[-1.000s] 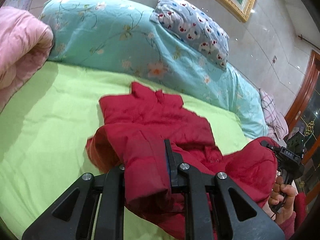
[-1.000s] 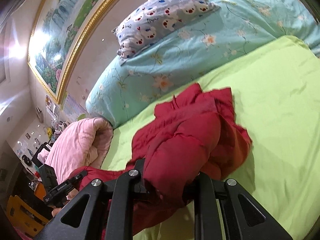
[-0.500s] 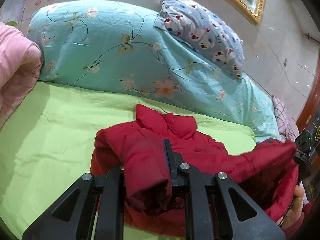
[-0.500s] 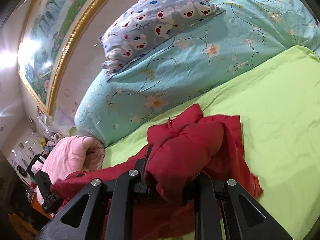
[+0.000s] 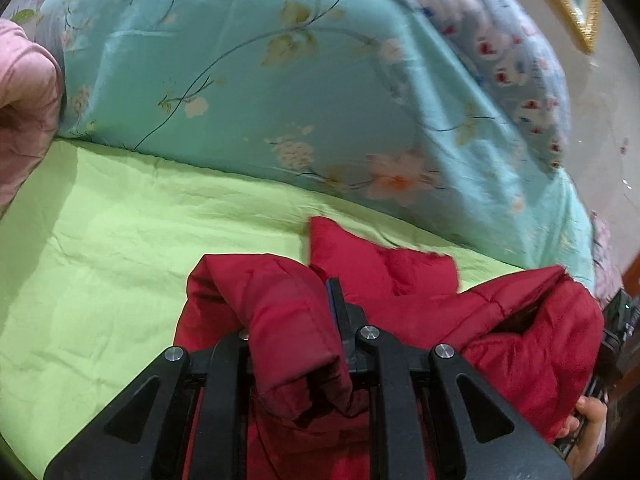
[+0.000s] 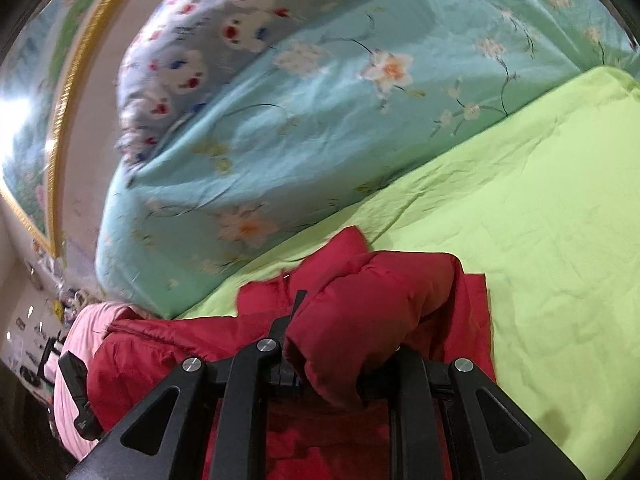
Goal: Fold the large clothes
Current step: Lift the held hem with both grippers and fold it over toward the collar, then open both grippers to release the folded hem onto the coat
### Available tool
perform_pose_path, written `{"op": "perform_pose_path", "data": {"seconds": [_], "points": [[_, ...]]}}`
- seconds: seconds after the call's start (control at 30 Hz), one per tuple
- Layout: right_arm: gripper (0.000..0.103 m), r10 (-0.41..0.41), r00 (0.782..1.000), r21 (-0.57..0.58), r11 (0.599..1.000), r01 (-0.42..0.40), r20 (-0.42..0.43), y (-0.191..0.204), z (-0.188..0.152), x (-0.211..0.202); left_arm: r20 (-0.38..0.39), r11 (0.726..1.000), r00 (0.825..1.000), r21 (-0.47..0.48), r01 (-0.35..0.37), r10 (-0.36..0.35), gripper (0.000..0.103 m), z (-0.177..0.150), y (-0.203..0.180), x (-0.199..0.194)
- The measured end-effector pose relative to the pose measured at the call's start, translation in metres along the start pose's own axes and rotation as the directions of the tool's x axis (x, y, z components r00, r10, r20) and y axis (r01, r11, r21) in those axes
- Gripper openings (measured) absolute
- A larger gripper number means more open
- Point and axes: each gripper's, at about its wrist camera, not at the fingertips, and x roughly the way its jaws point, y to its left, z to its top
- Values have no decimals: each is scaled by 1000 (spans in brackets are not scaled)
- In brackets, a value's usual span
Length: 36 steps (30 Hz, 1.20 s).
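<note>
A red padded jacket (image 5: 400,276) hangs between my two grippers over the green bed sheet (image 5: 120,232). My left gripper (image 5: 292,320) is shut on a bunched fold of the jacket, which drapes over its fingers. My right gripper (image 6: 340,332) is shut on another bunched fold of the jacket (image 6: 380,292). The collar end (image 5: 340,240) rests on the sheet near the teal quilt. The right gripper shows at the right edge of the left wrist view (image 5: 616,320). The left gripper shows at the lower left of the right wrist view (image 6: 76,392).
A teal floral quilt (image 5: 260,80) is piled along the wall behind the sheet, with a grey patterned pillow (image 5: 500,48) on top. A pink quilt (image 5: 24,92) lies at the left. A gold-framed picture (image 6: 68,80) hangs on the wall.
Both grippers have moved forward toward the teal quilt, carrying the jacket with them. The jacket's collar end has slid closer to the quilt. Both grips have held.
</note>
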Motion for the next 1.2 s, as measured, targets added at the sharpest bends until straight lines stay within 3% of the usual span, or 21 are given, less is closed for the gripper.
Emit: {"op": "perform_pose_path", "data": {"seconds": [0.2, 0.57, 0.73, 0.87, 1.03, 1.2], "points": [[17, -59, 998, 42, 997, 59, -16, -22, 16, 50, -39, 999, 998, -13, -48, 48, 14, 11, 4, 56], [17, -123, 992, 64, 990, 126, -40, -41, 27, 110, -100, 996, 993, -59, -62, 56, 18, 17, 21, 108], [17, -142, 989, 63, 987, 145, -51, -46, 26, 123, -95, 993, 995, -115, -6, -5, 21, 17, 35, 106], [17, -162, 985, 45, 985, 164, -55, -44, 26, 127, -72, 996, 997, -89, 2, -8, 24, 17, 32, 89], [22, -114, 990, 59, 991, 119, -89, -44, 28, 130, -30, 997, 999, -64, 38, -40, 30, 12, 37, 61], [22, -103, 989, 47, 993, 108, -104, -39, 30, 129, -51, 989, 994, -116, 90, -96, 36, 21, 49, 52]]}}
